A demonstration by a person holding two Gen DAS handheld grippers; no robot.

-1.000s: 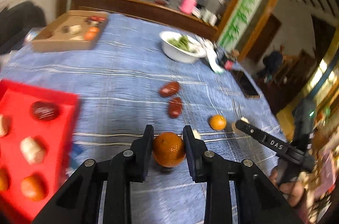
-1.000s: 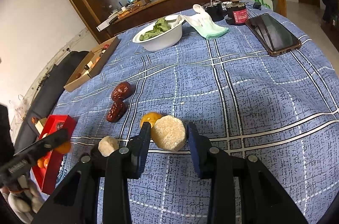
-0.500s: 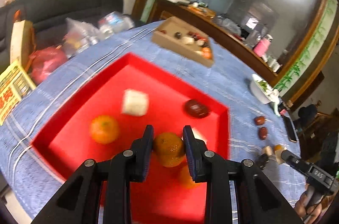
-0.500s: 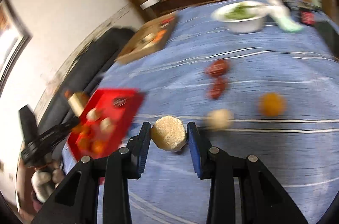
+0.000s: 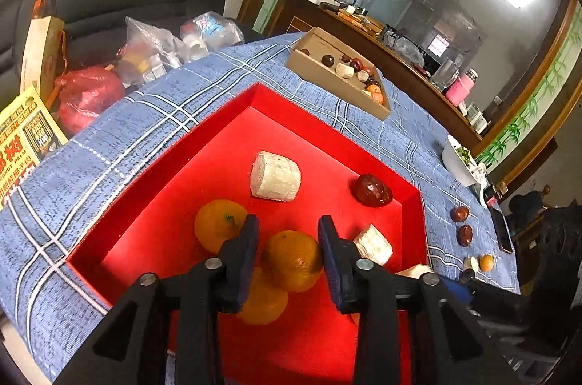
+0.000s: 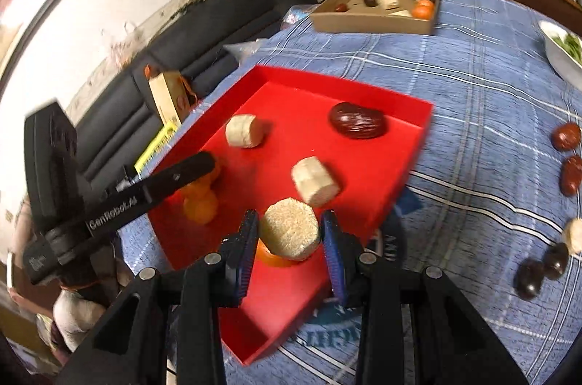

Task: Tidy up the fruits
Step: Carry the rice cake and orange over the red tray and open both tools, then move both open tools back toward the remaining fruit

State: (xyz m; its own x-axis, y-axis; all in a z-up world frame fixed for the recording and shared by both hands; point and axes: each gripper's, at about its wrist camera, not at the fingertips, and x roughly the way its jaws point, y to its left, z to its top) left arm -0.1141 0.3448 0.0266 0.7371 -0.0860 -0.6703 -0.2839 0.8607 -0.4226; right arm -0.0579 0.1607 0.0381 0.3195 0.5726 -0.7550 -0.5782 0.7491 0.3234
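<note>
A red tray (image 5: 163, 145) lies on the blue checked cloth. In it are two oranges (image 5: 218, 225), two pale chunks (image 5: 275, 176) and a dark red date (image 5: 373, 190). My left gripper (image 5: 289, 254) is low over the tray and its jaws are opening. A third orange (image 5: 291, 259) sits loose between them, resting on another orange. Over the near corner of the tray (image 6: 345, 83), my right gripper (image 6: 291, 239) is shut on a round pale slice (image 6: 289, 234). A left gripper finger (image 6: 174, 179) reaches in from the left. Two dates (image 6: 565, 137) and more small fruit lie on the cloth at the right.
A cardboard box (image 5: 338, 72) with several fruits stands beyond the tray. A white bowl of greens (image 6: 560, 50) is at the far right. Plastic bags (image 5: 91, 94) and a dark sofa lie past the table's left edge. A phone (image 5: 503, 232) is near the right edge.
My left gripper carried the orange from the cloth to over the red tray, and its jaws have parted a little. My right gripper swung left with the pale slice to the tray's near corner.
</note>
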